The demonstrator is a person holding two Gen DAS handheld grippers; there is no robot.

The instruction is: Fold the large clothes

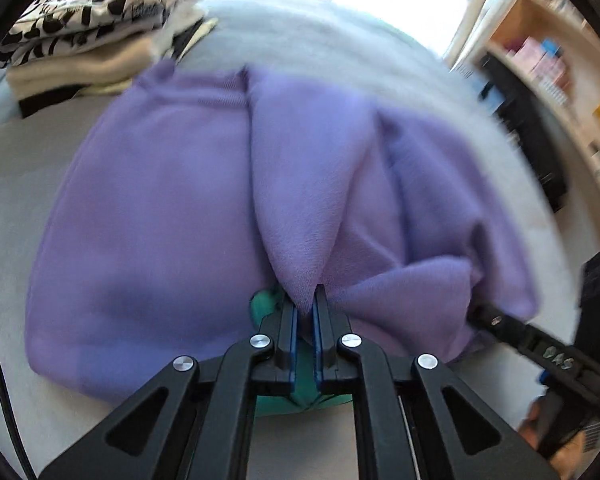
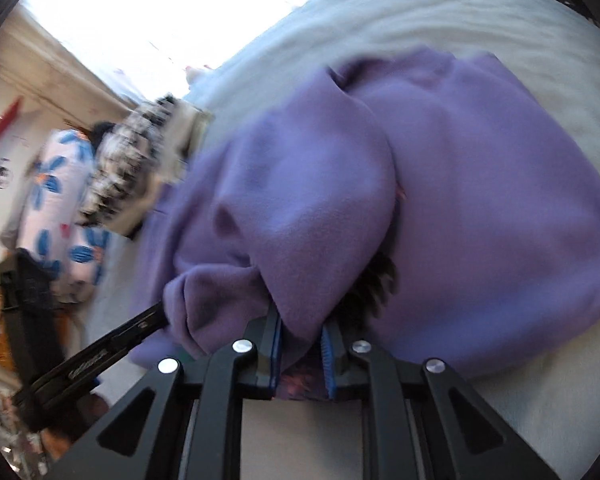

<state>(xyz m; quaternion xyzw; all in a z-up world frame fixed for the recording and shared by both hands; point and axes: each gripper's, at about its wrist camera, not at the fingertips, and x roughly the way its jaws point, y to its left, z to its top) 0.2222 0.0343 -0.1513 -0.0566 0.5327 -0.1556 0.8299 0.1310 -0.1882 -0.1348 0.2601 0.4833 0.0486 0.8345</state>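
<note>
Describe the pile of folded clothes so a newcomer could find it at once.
Start from the pale bed cover with the purple garment spread across it. Beyond that garment's far left corner sits the folded pile. Its black-and-white patterned top layer over cream layers sets it apart from the plain purple fabric.

Two fisheye cameras, one riding on each hand-held gripper, look forward and steeply down along their black fingers at close range. The left view faces across a purple garment [image 1: 160, 208] on a pale bed [image 1: 300, 36] toward a clothes stack [image 1: 96, 28] and shelves [image 1: 560, 80]. The right view, tilted, sees the same garment [image 2: 480, 200] and stack [image 2: 140, 160] from the other side. Each catches the other gripper at frame edge: right gripper [image 1: 480, 316], left gripper [image 2: 160, 316].
</note>
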